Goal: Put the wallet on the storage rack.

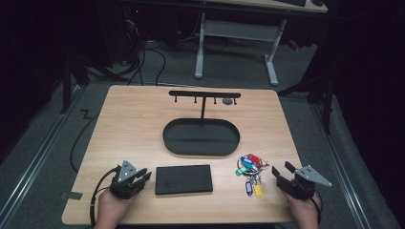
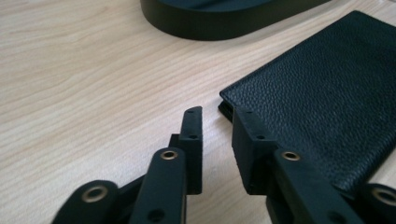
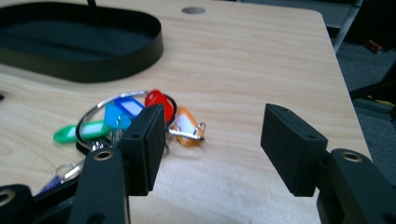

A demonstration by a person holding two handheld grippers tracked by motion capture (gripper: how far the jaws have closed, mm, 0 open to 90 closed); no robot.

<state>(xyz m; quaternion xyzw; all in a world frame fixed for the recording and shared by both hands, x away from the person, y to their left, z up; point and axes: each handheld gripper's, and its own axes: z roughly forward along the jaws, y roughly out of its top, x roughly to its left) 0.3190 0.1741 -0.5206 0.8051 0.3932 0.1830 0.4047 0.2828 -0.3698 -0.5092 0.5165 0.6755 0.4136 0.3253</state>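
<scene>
The high view takes in the whole light wooden worktop (image 1: 143, 119): a black oval metal tray (image 1: 201, 137) at centre, with a black T-shaped hook rack (image 1: 204, 94) rising from its far rim at 12 o'clock. A flat black leather wallet (image 1: 184, 179) lies at 6 o'clock of the tray, and a bunch of keys with coloured plastic tags on a metal ring (image 1: 251, 168) lies at 4 o'clock.

The left gripper view shows the wallet's grained surface (image 2: 327, 102) and its near corner, detail too small to read from above. The right gripper view separates the tags into green, blue, red and orange (image 3: 140, 116); its own left jaw covers part of the ring.

The tray is cut off at the top edge of the left gripper view, and the rack's hooks are hard to make out.

The left tool (image 1: 140, 177) sits at 9 o'clock of the wallet, jaws narrowly parted, holding nothing, tips just beside the wallet's corner. The right tool (image 1: 282, 171) sits at 3 o'clock of the keys, jaws wide apart, empty, close beside the bunch.
</scene>
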